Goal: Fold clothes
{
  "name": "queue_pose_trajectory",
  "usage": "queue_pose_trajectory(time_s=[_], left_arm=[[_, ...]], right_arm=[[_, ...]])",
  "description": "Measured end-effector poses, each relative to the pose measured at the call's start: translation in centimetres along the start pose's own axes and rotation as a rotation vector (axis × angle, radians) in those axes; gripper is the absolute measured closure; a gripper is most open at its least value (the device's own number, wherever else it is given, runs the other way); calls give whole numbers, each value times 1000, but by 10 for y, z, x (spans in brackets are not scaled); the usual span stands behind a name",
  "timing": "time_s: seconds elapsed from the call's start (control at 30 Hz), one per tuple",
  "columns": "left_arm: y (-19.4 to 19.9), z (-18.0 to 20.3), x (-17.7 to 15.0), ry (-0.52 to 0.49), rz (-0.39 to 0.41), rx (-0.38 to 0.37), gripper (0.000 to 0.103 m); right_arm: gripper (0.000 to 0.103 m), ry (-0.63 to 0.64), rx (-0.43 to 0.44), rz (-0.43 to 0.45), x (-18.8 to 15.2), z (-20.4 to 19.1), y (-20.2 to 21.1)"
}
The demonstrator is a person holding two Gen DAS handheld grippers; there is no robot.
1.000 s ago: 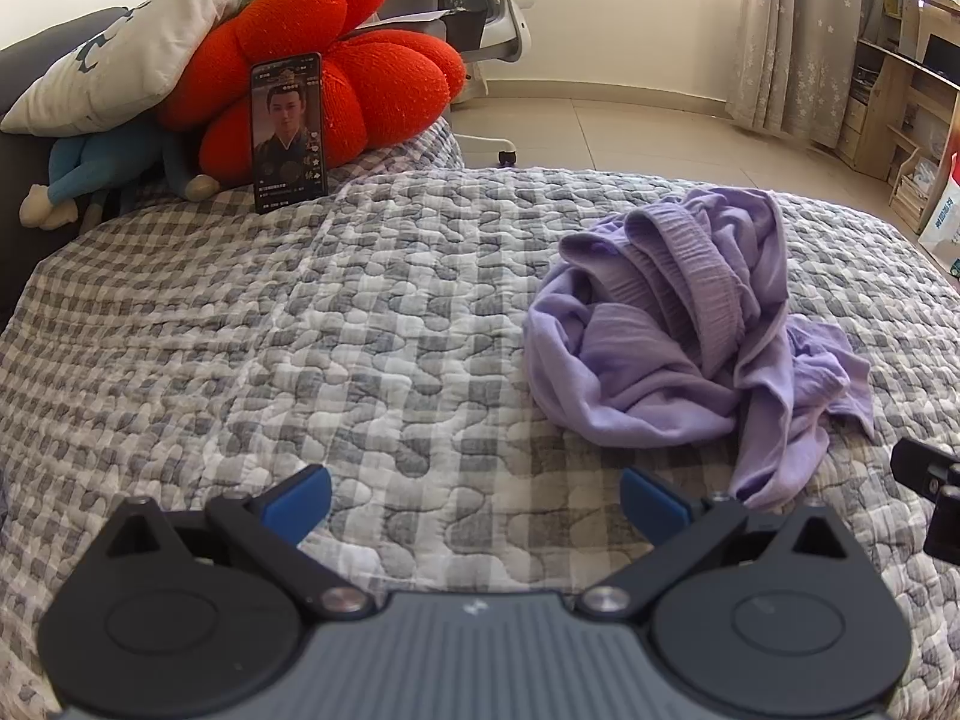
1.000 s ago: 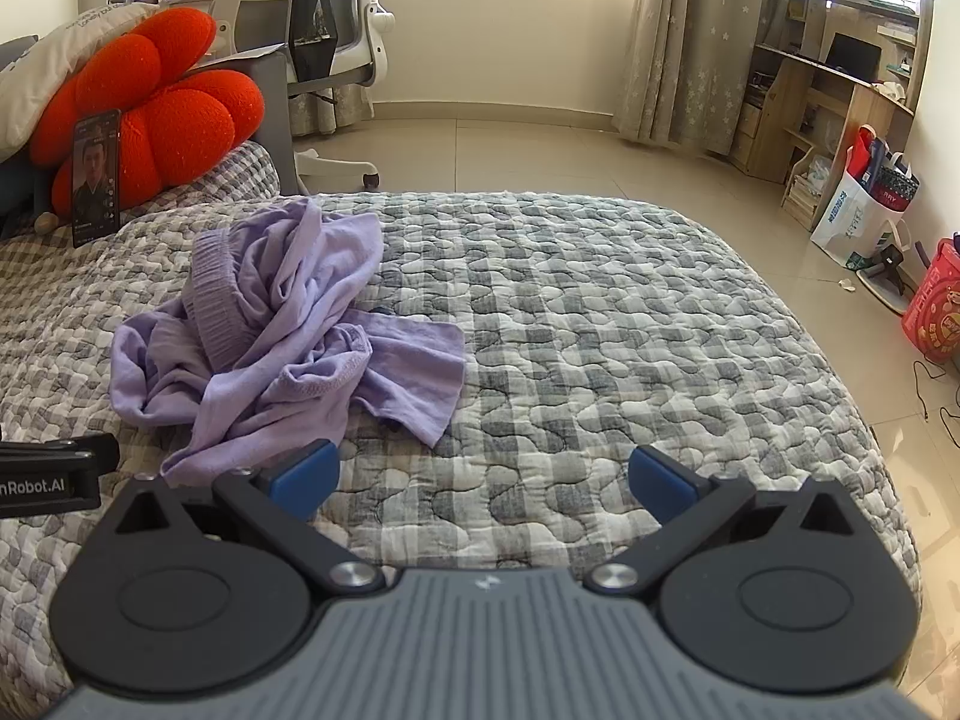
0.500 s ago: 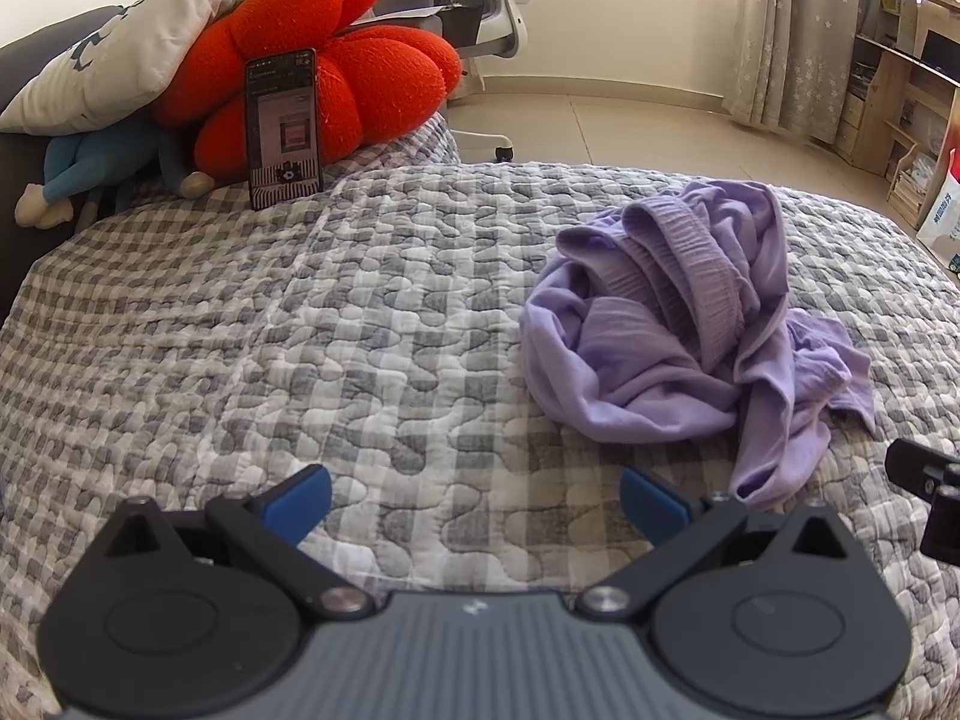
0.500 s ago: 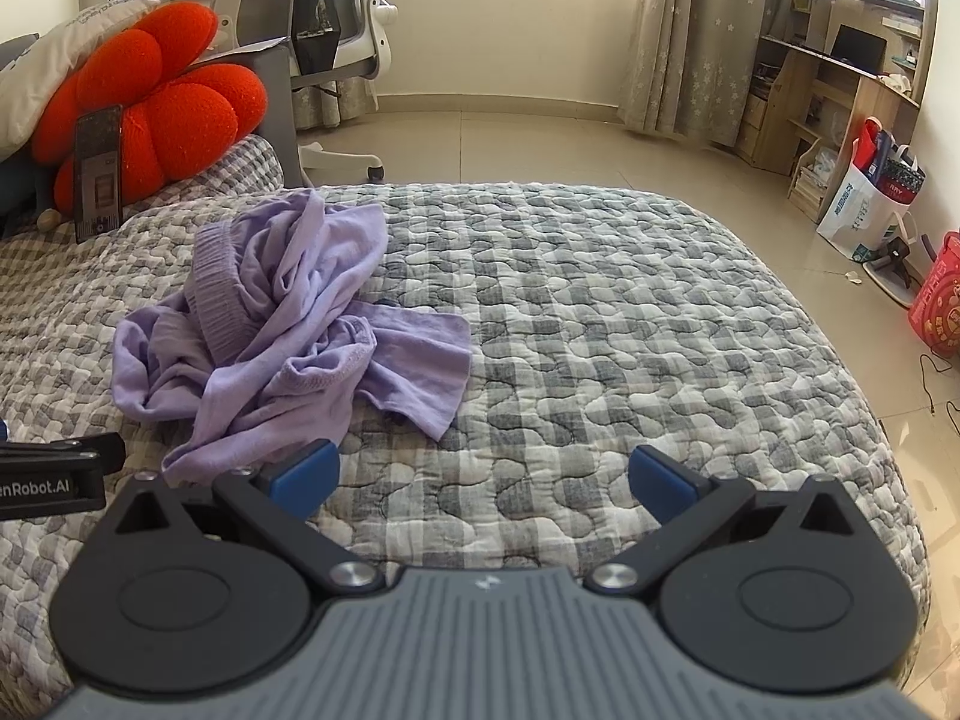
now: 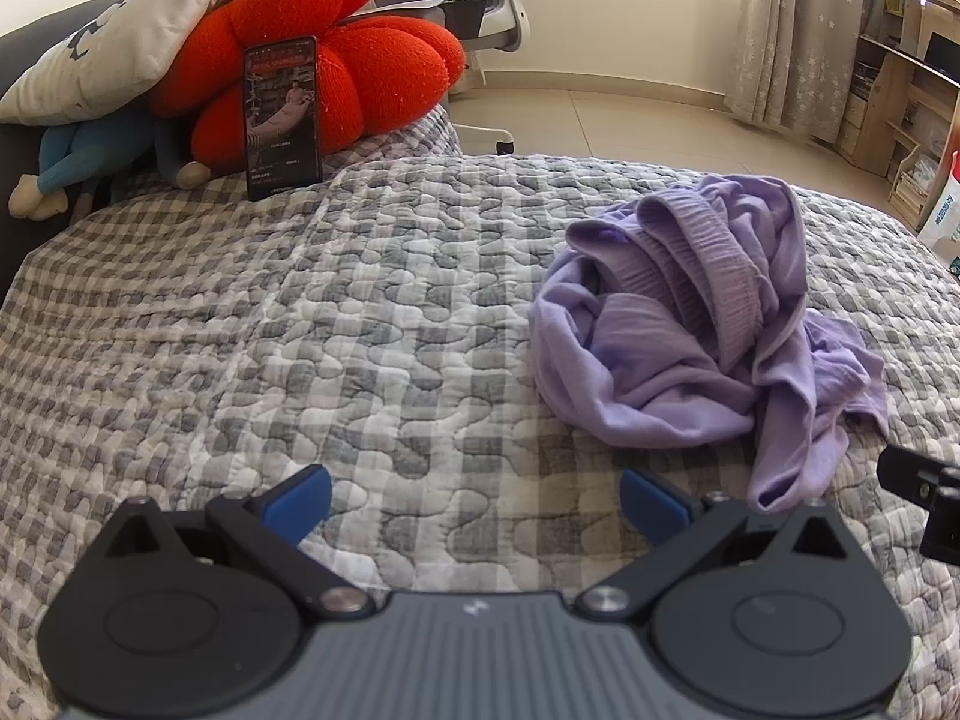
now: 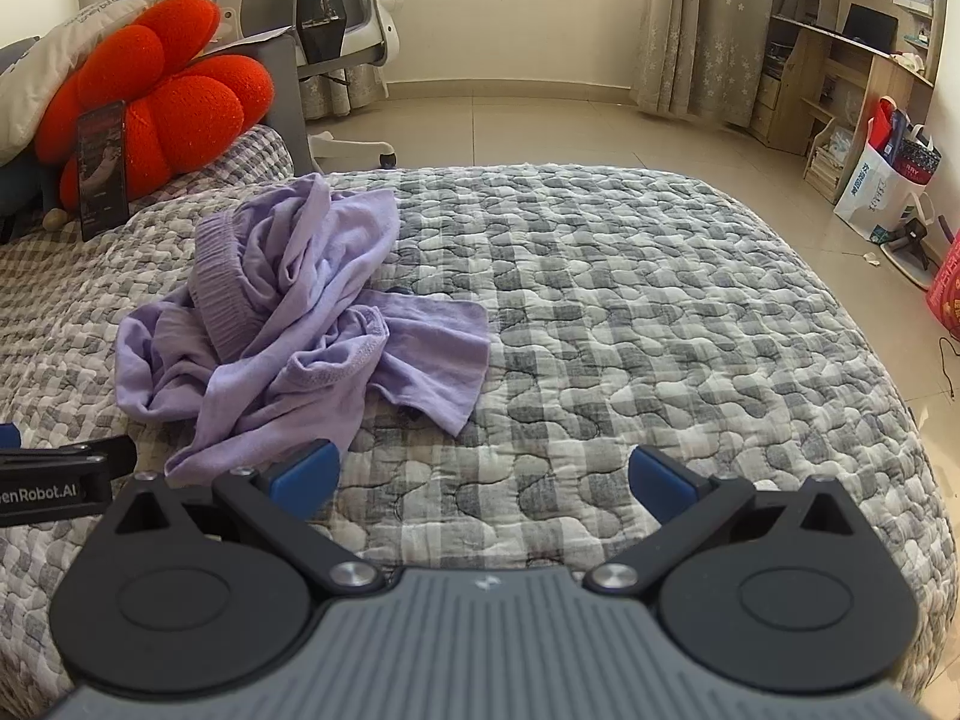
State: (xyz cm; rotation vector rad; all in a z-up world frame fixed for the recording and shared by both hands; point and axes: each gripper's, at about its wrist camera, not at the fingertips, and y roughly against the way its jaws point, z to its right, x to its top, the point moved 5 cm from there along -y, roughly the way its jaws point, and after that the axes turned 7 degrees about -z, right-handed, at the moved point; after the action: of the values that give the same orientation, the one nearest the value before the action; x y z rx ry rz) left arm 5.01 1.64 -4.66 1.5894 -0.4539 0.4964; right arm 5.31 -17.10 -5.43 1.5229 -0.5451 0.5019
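A crumpled purple garment [image 5: 696,336] with a ribbed waistband lies in a heap on the grey checked quilt [image 5: 336,324]. In the right wrist view the purple garment [image 6: 300,324] sits left of centre on the quilt [image 6: 630,312]. My left gripper [image 5: 475,507] is open, low over the quilt, with the heap ahead and to its right. My right gripper [image 6: 483,480] is open too, and its left blue fingertip [image 6: 303,474] sits just in front of the garment's near hem. Nothing is between either pair of fingers.
An orange flower cushion [image 5: 336,54], a grey pillow [image 5: 120,36] and a phone [image 5: 282,117] propped upright stand at the bed's head. A white office chair [image 6: 336,18], a wooden desk [image 6: 852,72] and bags [image 6: 888,180] are on the tiled floor beyond the bed.
Both grippers have crept slightly forward toward the garment, both staying open. The picture on the phone screen has changed. The garment has not moved.
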Motion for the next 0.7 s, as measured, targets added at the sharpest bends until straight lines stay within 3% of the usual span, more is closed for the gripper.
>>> queue_pose_trajectory(time_s=[0.43, 0.7], left_arm=[[-24, -5, 31, 18, -2, -58, 0], [-41, 1, 44, -11, 0, -81, 0]], right_arm=[[0, -16, 102, -29, 27, -2, -31], [0, -8, 94, -40, 34, -4, -51]])
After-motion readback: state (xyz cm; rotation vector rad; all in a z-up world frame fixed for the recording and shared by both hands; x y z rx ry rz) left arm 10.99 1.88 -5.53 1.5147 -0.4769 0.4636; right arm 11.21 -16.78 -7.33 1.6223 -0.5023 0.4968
